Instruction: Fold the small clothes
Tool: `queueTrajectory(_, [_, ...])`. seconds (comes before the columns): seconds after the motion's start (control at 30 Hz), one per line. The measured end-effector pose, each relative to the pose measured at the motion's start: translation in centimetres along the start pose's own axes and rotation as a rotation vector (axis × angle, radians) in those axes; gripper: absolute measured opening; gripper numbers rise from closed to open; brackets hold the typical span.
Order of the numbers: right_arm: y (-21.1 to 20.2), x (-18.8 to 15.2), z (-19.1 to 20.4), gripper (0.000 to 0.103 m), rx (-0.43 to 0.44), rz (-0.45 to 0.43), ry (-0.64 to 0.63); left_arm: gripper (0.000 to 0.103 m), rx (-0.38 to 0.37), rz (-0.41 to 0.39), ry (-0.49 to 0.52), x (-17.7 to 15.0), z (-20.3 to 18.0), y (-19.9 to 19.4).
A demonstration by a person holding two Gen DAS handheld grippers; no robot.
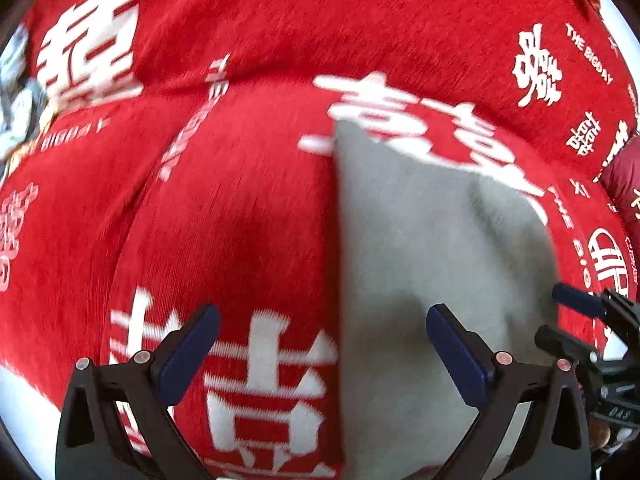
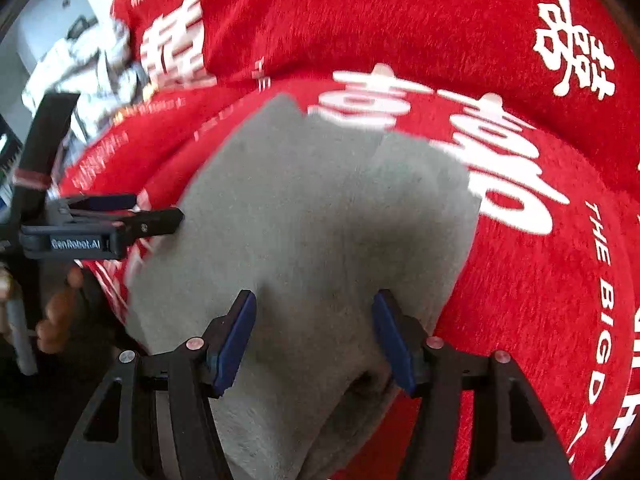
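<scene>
Two views show us one grey garment (image 2: 320, 216) lying on a red blanket (image 2: 400, 20) printed with large white characters. We take the garment as our landmark.

From the left wrist we see the left gripper (image 1: 322, 354) hanging wide open, its blue pads well apart. One pad sits over the red blanket beside the garment's straight left edge, the other over the grey cloth itself. Nothing lies pinched between them. At the far right of that view, just past the garment, part of the right gripper (image 1: 588, 308) shows, too cropped there to read.

The right wrist gives us what the left cannot: the garment's whole spread, with a notched far edge and a soft fold running across it. The right gripper (image 2: 314, 344) stands over the garment's near end with its pads apart; whether they touch the cloth we cannot tell. To the left of the garment the left gripper appears side-on, with a person's hand (image 2: 56, 312) below it. Beyond the blanket's far left corner lies a pale, blurred heap (image 2: 80, 68).
</scene>
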State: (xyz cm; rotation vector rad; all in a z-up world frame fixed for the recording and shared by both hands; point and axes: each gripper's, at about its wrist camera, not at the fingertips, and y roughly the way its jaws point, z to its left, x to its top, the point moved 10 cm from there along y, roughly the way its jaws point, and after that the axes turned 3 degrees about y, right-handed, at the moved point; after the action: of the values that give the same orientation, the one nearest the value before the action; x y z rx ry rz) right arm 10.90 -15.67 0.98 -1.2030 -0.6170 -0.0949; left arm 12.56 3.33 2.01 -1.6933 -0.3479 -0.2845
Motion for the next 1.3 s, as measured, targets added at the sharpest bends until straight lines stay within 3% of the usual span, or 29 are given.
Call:
queueTrajectory(0.1, [0.8,2.8,-1.5,0.067,-0.049,-0.009,-0.006,0.103,0.038,0.024,0.066,1.8,-1.7,1.9])
queueTrajectory(0.17, [2.0,4.1,-2.2,0.067,-0.061,0.008,-0.017,0.103,0.08,0.08,0.09,2.2,-2.2,4.3])
queueTrajectory(0.27, [4.4,4.8,-3.3,0.067,-0.096,0.062,-0.035,0.103,0.066,0.112,0.077,2.6,-2.8,6.3])
queueTrajectory(0.43, [7.0,5.0,-5.2,0.074,-0.105,0.096,0.0,0.103,0.054,0.133,0.059,3.8,-3.0,7.5])
queueTrajectory(0.6, [4.6,5.3,-3.4,0.074,-0.153,0.046,-0.058,0.103,0.079,0.098,0.072,4.2,-2.6,5.7])
queueTrajectory(0.73, [1.7,4.1,0.0,0.074,-0.1,-0.006,-0.145,0.103,0.079,0.076,0.073,3.2,-2.1,4.3])
queueTrajectory(0.87, [1.6,1.5,3.0,0.074,-0.043,0.023,-0.229,0.103,0.097,0.081,0.08,1.7,-1.4,4.2])
queueTrajectory(1.0, [2.9,-1.5,3.3,0.074,-0.093,0.078,-0.292,0.103,0.083,0.075,0.065,1.3,-1.4,3.5])
queueTrajectory(1.17, [1.4,-3.6,1.5,0.074,-0.087,0.052,-0.249,0.103,0.102,0.048,0.108,0.7,-2.0,1.7])
queueTrajectory(1.3, [0.3,-5.2,0.6,0.074,-0.181,0.066,-0.301,0.103,0.108,0.027,0.129,-0.1,-2.2,0.1])
